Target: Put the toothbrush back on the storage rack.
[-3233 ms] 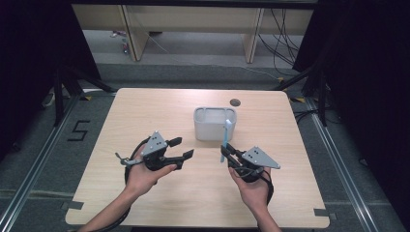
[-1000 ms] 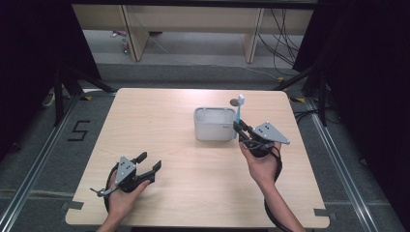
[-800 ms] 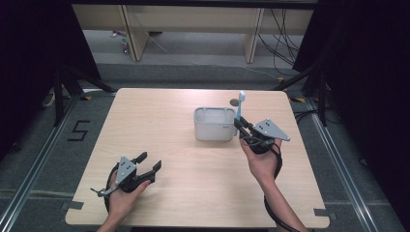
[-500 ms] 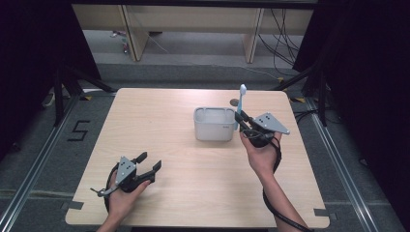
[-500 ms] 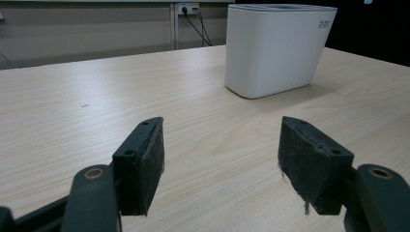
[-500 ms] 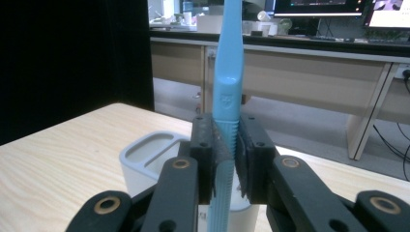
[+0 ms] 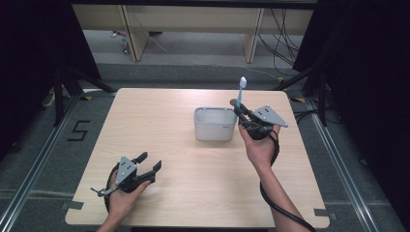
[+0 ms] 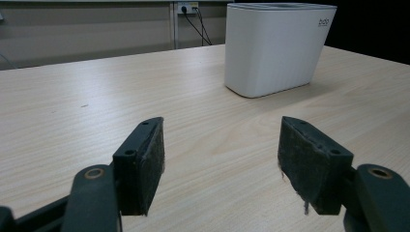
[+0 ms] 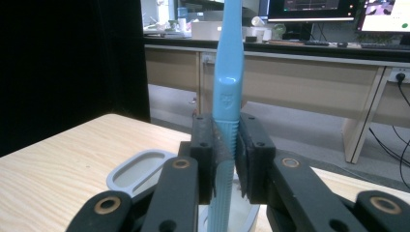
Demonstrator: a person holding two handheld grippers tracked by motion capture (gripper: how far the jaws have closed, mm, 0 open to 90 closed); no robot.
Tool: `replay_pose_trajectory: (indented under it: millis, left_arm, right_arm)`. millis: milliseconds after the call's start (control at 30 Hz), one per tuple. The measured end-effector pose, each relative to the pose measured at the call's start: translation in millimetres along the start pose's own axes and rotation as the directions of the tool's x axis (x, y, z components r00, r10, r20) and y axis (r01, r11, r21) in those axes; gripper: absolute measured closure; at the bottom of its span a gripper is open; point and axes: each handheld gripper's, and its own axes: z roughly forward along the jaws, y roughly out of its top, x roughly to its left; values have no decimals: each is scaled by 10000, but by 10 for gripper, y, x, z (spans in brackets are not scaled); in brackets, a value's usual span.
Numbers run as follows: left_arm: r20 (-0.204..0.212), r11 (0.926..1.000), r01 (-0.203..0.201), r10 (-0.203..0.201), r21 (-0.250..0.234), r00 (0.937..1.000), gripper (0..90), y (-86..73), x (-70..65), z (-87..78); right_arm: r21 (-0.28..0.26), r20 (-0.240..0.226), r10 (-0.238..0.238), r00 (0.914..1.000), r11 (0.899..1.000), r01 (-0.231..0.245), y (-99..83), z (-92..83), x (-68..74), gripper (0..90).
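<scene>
1. Your right gripper (image 7: 240, 115) is clamped on a blue toothbrush (image 7: 240, 99), its pads pinching the lower handle. The brush stands upright, head on top, just beside the right end of the white holder (image 7: 214, 124).
2. In the right gripper view the toothbrush (image 9: 227, 87) runs straight up between the jaws, and the holder's grey rim with an oval slot (image 9: 145, 170) lies below and to the left. My guess is you hold the brush vertical so its tail can drop into a slot; whether it sits over one yet, I cannot tell.
3. Your left gripper (image 7: 148, 166) rests on the table well in front of the holder and off to its left, jaws spread and empty. In the left gripper view its pads (image 8: 146, 162) stand wide apart with bare wood between them, and the holder (image 8: 275, 46) is ahead to the right. Parked there, it stays out of the right hand's way.
4. The table (image 7: 159, 130) is pale wood grain, flat and bare apart from the holder. A small dark round thing (image 7: 232, 101) sits just behind the holder; I cannot tell what it is.
5. Beyond the holder, past the table's far edge, are a grey floor, wooden desks and loose cables (image 7: 283, 29). Black curtains hang on both sides, and a "5" (image 7: 80, 130) is marked on the floor, left of the table.
</scene>
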Motion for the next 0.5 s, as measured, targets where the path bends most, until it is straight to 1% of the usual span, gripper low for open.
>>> replay_pose_trajectory:
  millis: [33, 67, 100, 133, 167, 200, 233, 267, 300, 333, 367, 433, 467, 500]
  left_arm:
    - [-7, 10000, 6, -6, -2, 10000, 333, 0, 0, -1]
    - [-1, 10000, 1, -1, -1, 10000, 333, 0, 2, -2]
    - [5, 10000, 5, -5, 4, 10000, 333, 0, 1, -2]
    - [2, 10000, -2, 2, 10, 10000, 333, 0, 0, 0]
    - [9, 10000, -3, 3, -10, 10000, 333, 0, -2, 3]
    - [-10, 10000, -47, 47, 8, 10000, 333, 0, -4, 3]
    - [-12, 10000, -87, 88, 22, 10000, 333, 1, -7, 3]
    - [-13, 9999, -109, 109, 38, 9999, 333, 1, -11, 3]
    - [-14, 9999, -140, 140, 63, 9999, 333, 2, -14, 4]
    - [-14, 9999, -140, 140, 63, 9999, 334, 2, -14, 4]
    - [-14, 9999, -145, 145, 71, 9999, 334, 2, -13, 4]
    - [-12, 9999, -113, 114, 55, 9999, 334, 2, -11, 5]
    - [9, 10000, -90, 90, 15, 10000, 333, 0, -9, 8]
    - [-6, 9999, -90, 90, 67, 10000, 333, 3, -9, 5]
  right_arm:
    - [-83, -17, -78, 10000, 9999, 77, -2, 16, -7, 790]
    - [36, 37, -17, 10000, 10000, 17, -2, 16, -6, 790]
    - [25, 77, 60, 10000, 10000, -61, -5, 26, -3, 790]
    - [4, -33, -51, 10000, 10000, 51, -3, 40, -17, 790]
    - [-52, 37, 82, 10000, 10000, -82, -1, 55, -12, 790]
    - [-52, 37, 82, 10000, 10000, -82, -1, 55, -12, 790]
    - [19, -57, 174, 9998, 9998, -174, 10, 64, -15, 790]
    - [19, -57, 174, 9998, 9998, -174, 10, 64, -15, 790]
    - [-77, 53, 10, 10000, 10000, -10, 15, 80, -24, 790]
    - [-77, 53, 10, 10000, 10000, -10, 15, 80, -24, 790]
    - [-84, -83, 114, 9999, 9999, -114, 14, 95, -21, 790]
    - [-106, 78, 90, 9999, 9999, -90, 8, 109, -24, 790]
    - [-105, 110, 152, 9998, 9998, -151, 3, 119, -27, 790]
    - [-137, 65, 83, 9999, 9999, -82, -9, 147, -36, 790]
